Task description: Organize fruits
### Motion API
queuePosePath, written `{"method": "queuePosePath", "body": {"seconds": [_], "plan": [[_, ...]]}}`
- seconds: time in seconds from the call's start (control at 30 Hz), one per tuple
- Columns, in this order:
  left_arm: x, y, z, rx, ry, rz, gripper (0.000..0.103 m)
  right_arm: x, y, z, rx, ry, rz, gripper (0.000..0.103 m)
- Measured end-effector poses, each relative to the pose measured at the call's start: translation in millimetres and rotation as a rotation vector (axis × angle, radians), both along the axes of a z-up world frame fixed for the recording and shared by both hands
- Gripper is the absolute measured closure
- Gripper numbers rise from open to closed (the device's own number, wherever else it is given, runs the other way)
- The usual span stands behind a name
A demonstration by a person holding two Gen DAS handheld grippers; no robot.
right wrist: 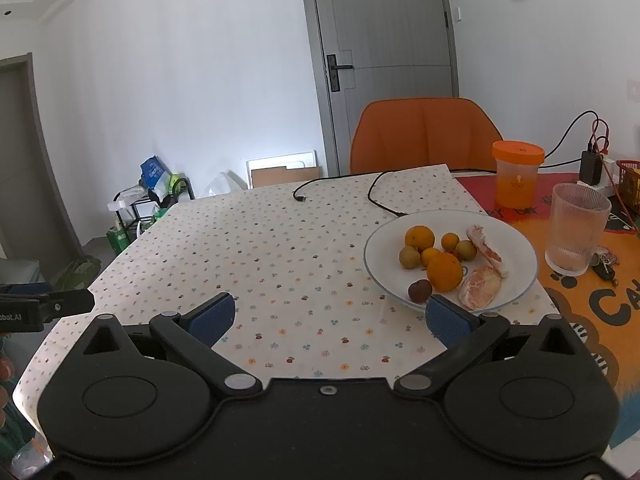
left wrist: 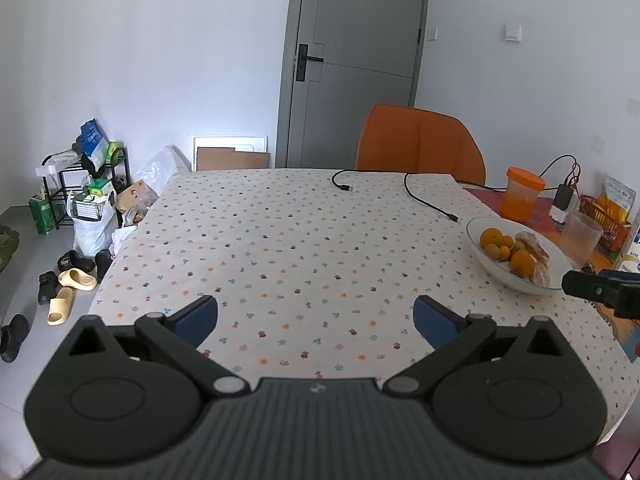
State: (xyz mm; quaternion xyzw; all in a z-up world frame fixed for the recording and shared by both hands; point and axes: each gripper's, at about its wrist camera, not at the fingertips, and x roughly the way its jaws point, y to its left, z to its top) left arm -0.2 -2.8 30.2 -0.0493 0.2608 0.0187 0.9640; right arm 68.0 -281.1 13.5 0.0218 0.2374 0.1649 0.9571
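Right wrist view: right gripper [right wrist: 331, 318] jaws spread wide, empty, above floral tablecloth [right wrist: 260, 248]. White plate [right wrist: 516, 240] just beyond its right finger holds oranges [right wrist: 444, 272], small greenish fruits, a dark red fruit [right wrist: 419, 291] and peeled pomelo pieces [right wrist: 480, 288]. Ribbed glass [right wrist: 576, 232] and orange-lidded jar [right wrist: 517, 178] sit right of plate. Left gripper [left wrist: 316, 316] also wide open, empty, over bare cloth.

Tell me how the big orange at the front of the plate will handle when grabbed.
The big orange looks round and smooth, so it may roll if nudged. It sits among smaller fruit on the plate, so neighbours could shift. It probably feels firm.
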Motion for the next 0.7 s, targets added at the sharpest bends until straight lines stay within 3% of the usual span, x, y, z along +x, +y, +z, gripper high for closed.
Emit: {"method": "queuePosePath", "body": {"seconds": [0.7], "plan": [[0.1, 3.1, -0.9, -0.004, 0.002, 0.007, 0.000, -0.2, 0.4, -0.6, 0.005, 0.000, 0.000, 0.000]]}}
